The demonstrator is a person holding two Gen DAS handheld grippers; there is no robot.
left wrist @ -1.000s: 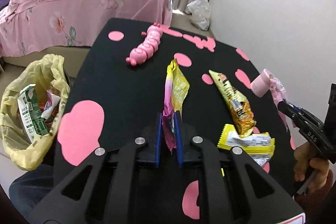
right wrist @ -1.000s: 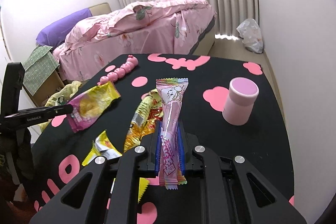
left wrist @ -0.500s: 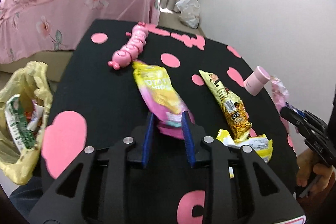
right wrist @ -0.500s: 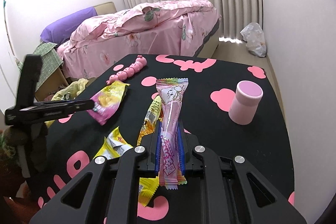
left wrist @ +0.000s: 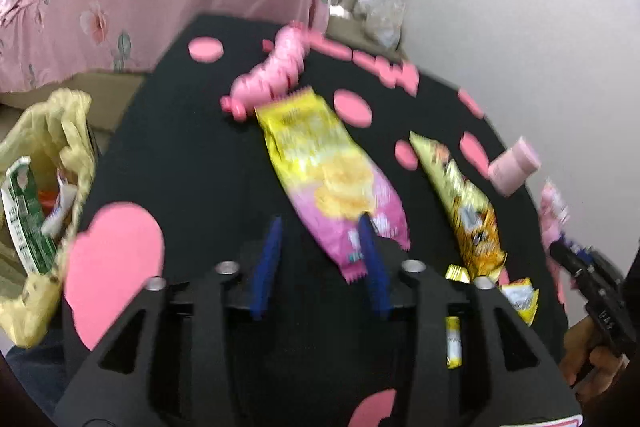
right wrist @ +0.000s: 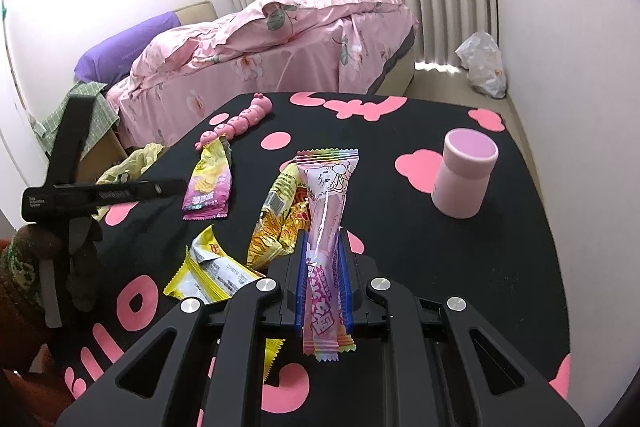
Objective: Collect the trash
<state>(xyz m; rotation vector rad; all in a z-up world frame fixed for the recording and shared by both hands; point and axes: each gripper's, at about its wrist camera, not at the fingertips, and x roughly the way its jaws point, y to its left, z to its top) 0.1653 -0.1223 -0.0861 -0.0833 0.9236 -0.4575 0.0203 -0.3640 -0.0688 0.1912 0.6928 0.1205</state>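
A yellow and pink chip bag [left wrist: 320, 163] [right wrist: 208, 183] lies flat on the black table [left wrist: 180, 155]. My left gripper [left wrist: 320, 223] [right wrist: 160, 187] hovers at the bag's near end with its jaws opening; the right blue pad overlaps the bag's edge and the left pad is clear of it. My right gripper [right wrist: 323, 239] [left wrist: 560, 247] is shut on a long pink candy wrapper [right wrist: 326, 211] that stands upright between its pads. A yellow trash bag [left wrist: 52, 131] [right wrist: 136, 163] hangs at the table's left edge with a green carton inside.
An orange-yellow snack wrapper [left wrist: 464, 203] [right wrist: 280, 219] and a yellow wrapper [left wrist: 520, 297] [right wrist: 212, 271] lie on the table. A pink cup [right wrist: 464, 175] stands at the right, a pink caterpillar toy [right wrist: 240, 121] at the back. A bed lies beyond.
The left gripper's jaws have spread apart and let go of the chip bag, which went from hanging edge-on between the pads to lying flat on the table. The right gripper keeps its hold.
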